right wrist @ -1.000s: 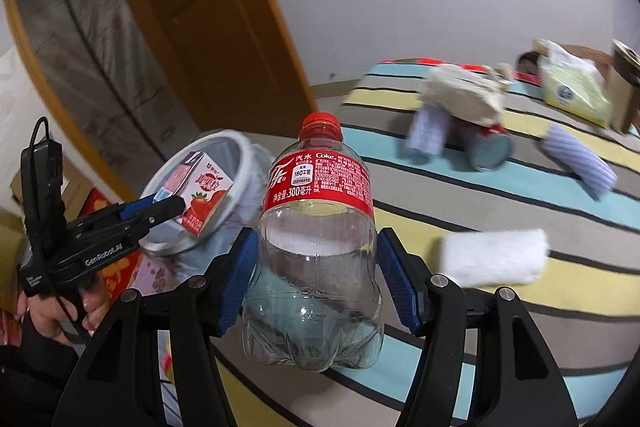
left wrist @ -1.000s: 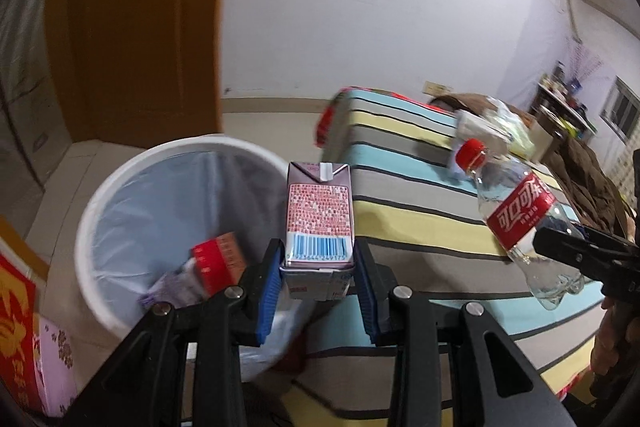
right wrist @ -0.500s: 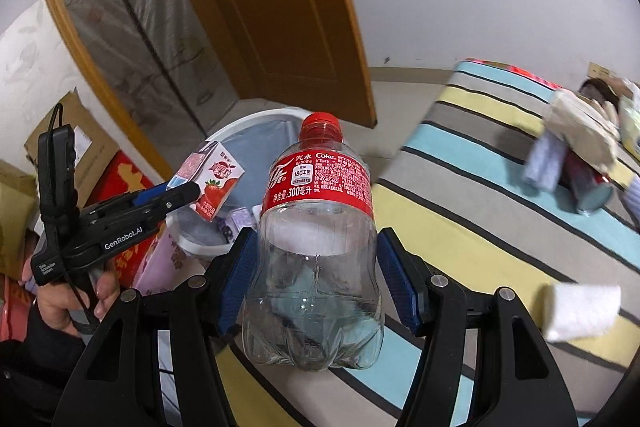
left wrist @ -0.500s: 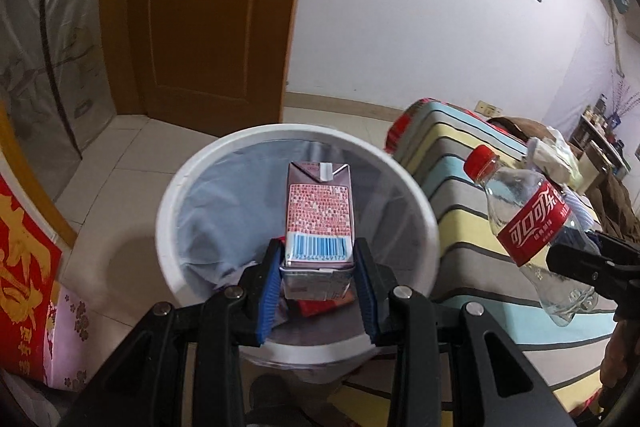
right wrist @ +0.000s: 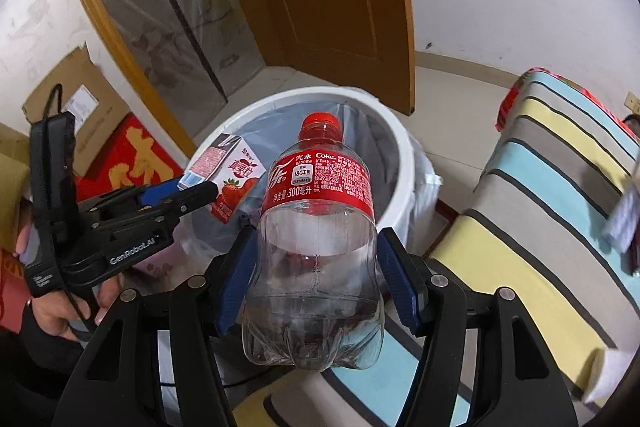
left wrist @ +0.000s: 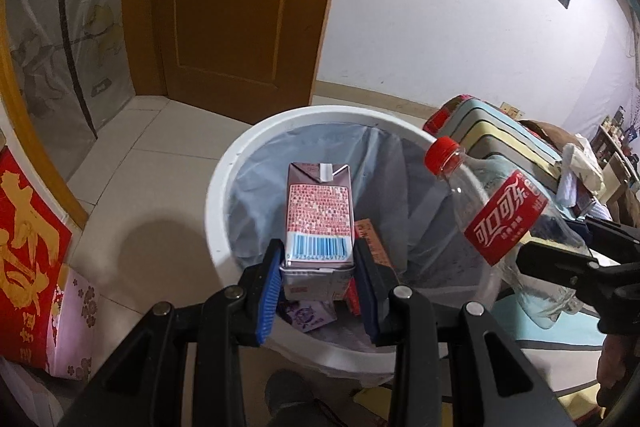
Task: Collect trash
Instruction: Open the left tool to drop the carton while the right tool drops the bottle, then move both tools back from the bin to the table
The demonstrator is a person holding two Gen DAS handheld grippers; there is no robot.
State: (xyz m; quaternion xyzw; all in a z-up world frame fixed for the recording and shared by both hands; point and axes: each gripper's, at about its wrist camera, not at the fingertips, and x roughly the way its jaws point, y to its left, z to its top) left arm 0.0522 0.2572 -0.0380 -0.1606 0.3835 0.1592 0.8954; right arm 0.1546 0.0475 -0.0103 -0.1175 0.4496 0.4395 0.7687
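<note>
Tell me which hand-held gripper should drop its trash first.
Left. The left hand-held gripper holds the strawberry milk carton directly over the white lined trash bin; the right hand-held gripper's clear Coke bottle sits nearer the rim.

Contents of the round white waste bin with grey plastic liner [left wrist: 218, 211] are largely concealed: the pink-and-maroon drink carton [left wrist: 320, 211] held in the left tongs [left wrist: 320, 281] covers them, leaving only a red packet edge [left wrist: 370, 239] and a purple printed wrapper [left wrist: 308, 319], neither identifiable. The carton's base is masked by the blue pads [left wrist: 270, 291]. In the right wrist view, the clear plastic cola bottle with red label [right wrist: 316, 251] hides the bin's near interior. Items on the striped bed [right wrist: 532, 227] at the right edge are motion-blurred and cropped. The red banner with gold characters [left wrist: 28, 227] is cut by the frame. Far shelf clutter [left wrist: 618, 127] is too small to read.
</note>
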